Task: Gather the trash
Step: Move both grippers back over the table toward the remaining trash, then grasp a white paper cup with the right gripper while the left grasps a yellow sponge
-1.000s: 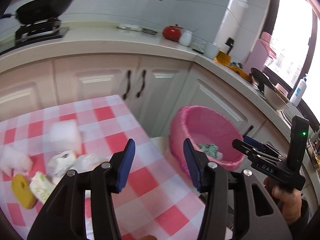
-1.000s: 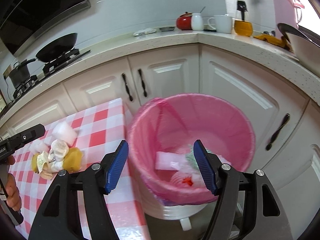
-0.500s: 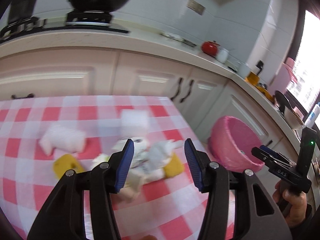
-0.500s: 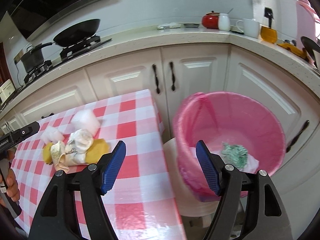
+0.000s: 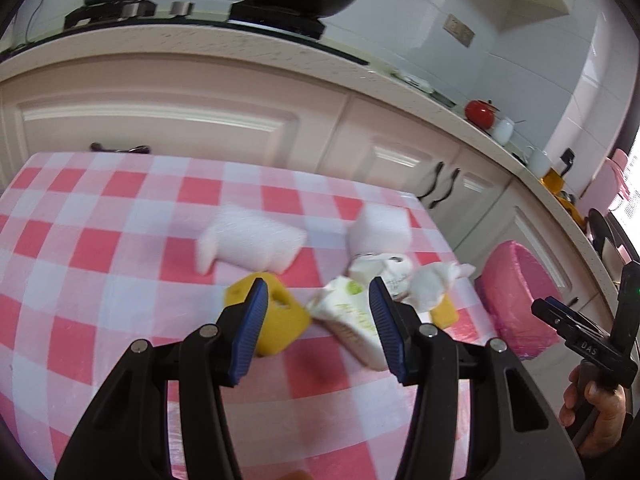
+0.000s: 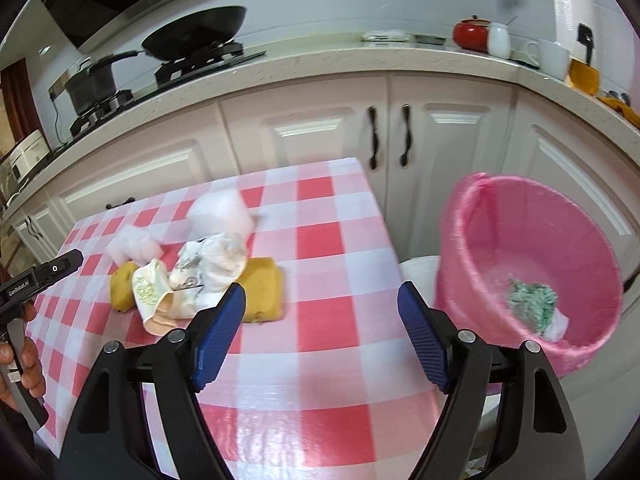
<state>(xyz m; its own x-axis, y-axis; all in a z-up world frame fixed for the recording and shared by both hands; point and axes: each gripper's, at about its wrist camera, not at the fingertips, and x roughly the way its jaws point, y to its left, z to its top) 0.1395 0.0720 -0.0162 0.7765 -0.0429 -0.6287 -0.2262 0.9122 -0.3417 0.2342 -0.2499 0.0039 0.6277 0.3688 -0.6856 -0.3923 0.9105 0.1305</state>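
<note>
Both grippers swung from the pink bin (image 6: 528, 264) back to the trash pile (image 5: 360, 300): left gripper (image 5: 316, 320) open and empty, right gripper (image 6: 320, 332) just opened wider, nothing between. Next pickup's coming.

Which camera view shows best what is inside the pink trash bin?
The right wrist view: it looks into the pink trash bin and shows green crumpled trash at its bottom. The left wrist view shows only the bin's outer side.
</note>
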